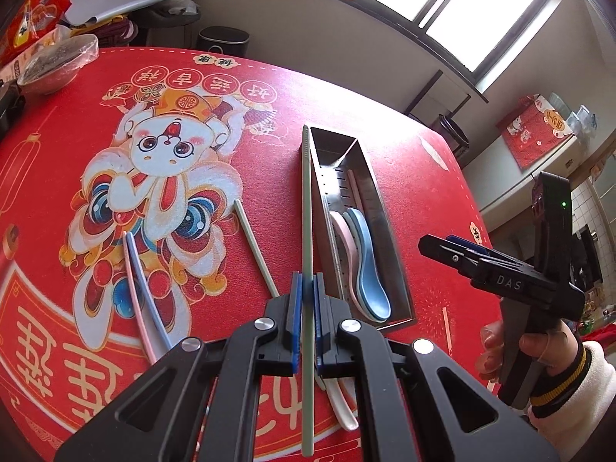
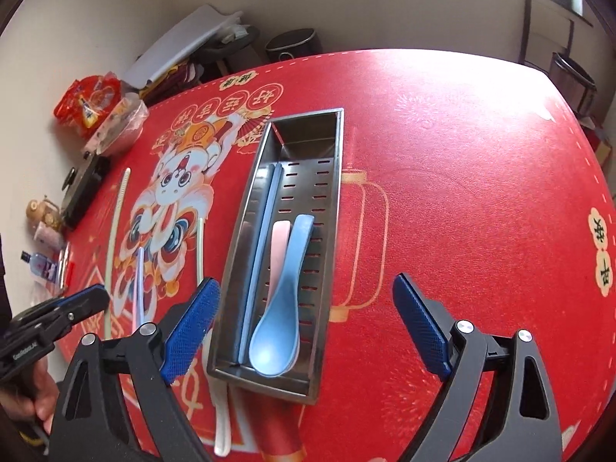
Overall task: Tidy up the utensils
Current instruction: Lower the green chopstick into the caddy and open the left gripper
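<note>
green chopstick [image 1: 307, 208] clamped between left tongs [image 1: 307, 288].

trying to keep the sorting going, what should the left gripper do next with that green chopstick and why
Probably carry it right, over the steel tray, and lower it in lengthwise. The left gripper is shut on the green chopstick, which sits just left of the tray wall. The tray already holds a blue spoon, and the right gripper stands open above it, empty.

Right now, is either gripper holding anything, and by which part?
The left gripper is shut on a pale green chopstick, pinching it partway along its shaft, nearer the end towards the camera. The right gripper is open, holding nothing.
</note>
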### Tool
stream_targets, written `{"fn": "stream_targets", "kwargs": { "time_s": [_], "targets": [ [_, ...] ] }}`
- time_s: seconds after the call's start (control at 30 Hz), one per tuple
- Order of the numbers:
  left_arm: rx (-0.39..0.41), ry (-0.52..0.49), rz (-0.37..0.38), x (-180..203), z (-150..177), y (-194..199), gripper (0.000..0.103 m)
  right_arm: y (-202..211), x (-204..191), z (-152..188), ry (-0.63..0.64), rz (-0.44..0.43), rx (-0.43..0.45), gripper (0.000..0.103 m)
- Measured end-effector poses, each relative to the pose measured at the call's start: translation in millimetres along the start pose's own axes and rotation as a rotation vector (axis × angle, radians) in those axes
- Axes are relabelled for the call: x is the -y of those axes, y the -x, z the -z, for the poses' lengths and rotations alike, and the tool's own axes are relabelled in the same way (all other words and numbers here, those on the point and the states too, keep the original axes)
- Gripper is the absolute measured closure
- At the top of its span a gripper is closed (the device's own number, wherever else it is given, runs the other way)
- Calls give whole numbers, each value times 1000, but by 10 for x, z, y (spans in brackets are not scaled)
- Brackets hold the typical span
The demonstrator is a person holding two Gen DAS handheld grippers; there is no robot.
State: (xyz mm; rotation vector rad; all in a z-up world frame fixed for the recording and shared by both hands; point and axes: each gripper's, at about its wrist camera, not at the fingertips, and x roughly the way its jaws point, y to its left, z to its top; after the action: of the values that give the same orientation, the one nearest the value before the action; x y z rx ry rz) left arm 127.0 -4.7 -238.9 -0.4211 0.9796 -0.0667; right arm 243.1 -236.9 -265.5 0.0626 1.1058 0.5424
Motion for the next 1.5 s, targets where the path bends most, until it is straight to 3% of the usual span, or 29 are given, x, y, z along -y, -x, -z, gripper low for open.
{"fn": "stream_targets", "kwargs": {
  "time_s": [0.13,0.5,0.9,1.17,1.3,1.5],
  "targets": [
    [-10,4,23,135,-76,-130,98,95,144,25,-51,-17,15,15],
    [-36,101,85,505,-409,-715,98,249,573,39,-99,46,13,15],
    [-80,143,60,730,-620,-1382,98,357,992,43,-126,63,7,15],
    [-127,138,35,699,-567,-1593,98,356,1038,38,-144,58,11,15],
    [-163,123,63,701,-540,-1677,98,367,1027,61,-163,18,14,15],
    [-161,92,82,692,-575,-1631,98,425,932,98,-167,32,23,15]
  ]
}}
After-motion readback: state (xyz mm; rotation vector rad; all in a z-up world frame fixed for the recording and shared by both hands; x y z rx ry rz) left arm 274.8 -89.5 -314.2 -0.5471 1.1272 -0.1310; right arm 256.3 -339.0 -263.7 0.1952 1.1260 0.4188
